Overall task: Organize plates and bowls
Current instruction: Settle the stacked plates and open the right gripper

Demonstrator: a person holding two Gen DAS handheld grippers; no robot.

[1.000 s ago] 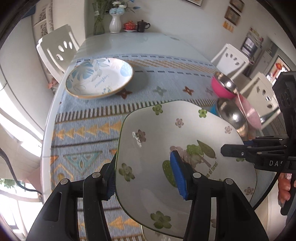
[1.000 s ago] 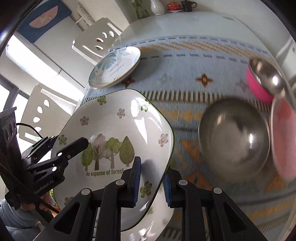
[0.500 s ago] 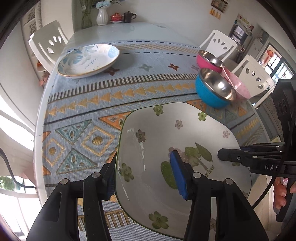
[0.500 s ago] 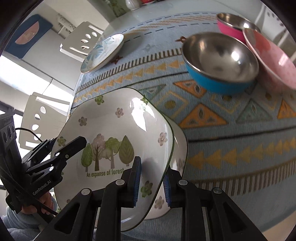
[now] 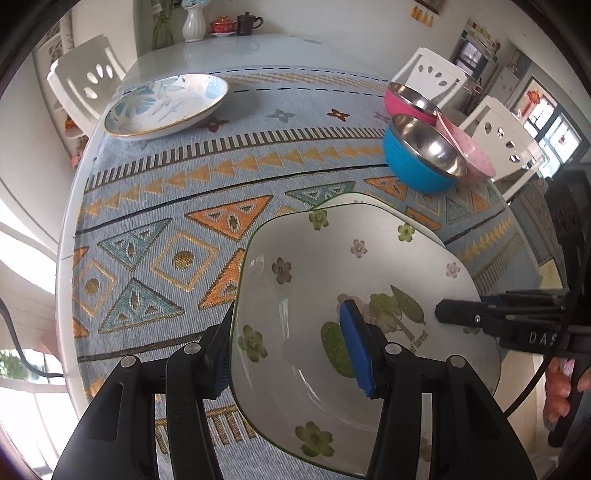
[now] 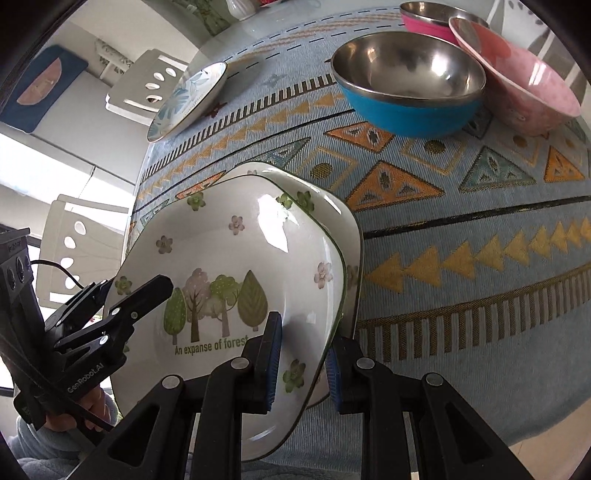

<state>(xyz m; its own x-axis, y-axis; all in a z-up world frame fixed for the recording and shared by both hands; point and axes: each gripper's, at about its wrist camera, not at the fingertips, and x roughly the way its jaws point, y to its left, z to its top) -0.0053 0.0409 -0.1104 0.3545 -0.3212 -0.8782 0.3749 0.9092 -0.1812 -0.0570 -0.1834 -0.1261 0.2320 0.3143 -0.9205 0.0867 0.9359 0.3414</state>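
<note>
A squarish white plate [image 5: 332, 266] printed with trees and green flowers hangs tilted between both grippers near the table's front edge. My left gripper [image 5: 288, 332] is shut on its left rim, one pad inside and one underneath. My right gripper [image 6: 303, 343] is shut on the opposite rim. Just under it a second matching plate [image 6: 352, 258] lies on the cloth, and only its far rim [image 5: 369, 199] shows. In the right wrist view the held plate [image 6: 229, 251] fills the lower left, with the left gripper [image 6: 136, 291] at its edge. The right gripper [image 5: 447, 314] reaches in from the right in the left wrist view.
A round blue-leaf plate [image 5: 166, 105] sits at the far left of the patterned cloth [image 5: 177, 236]. At the far right stand a blue steel bowl [image 5: 421, 155], a pink steel bowl [image 5: 406, 98] and a pale pink bowl [image 5: 469, 151]. White chairs [image 5: 88, 77] ring the table; a vase [image 5: 194, 24] stands at the far end.
Both grippers have carried the tree plate back from the middle of the table and lower. It now hangs over the second matching plate, which has come into view beneath it.
</note>
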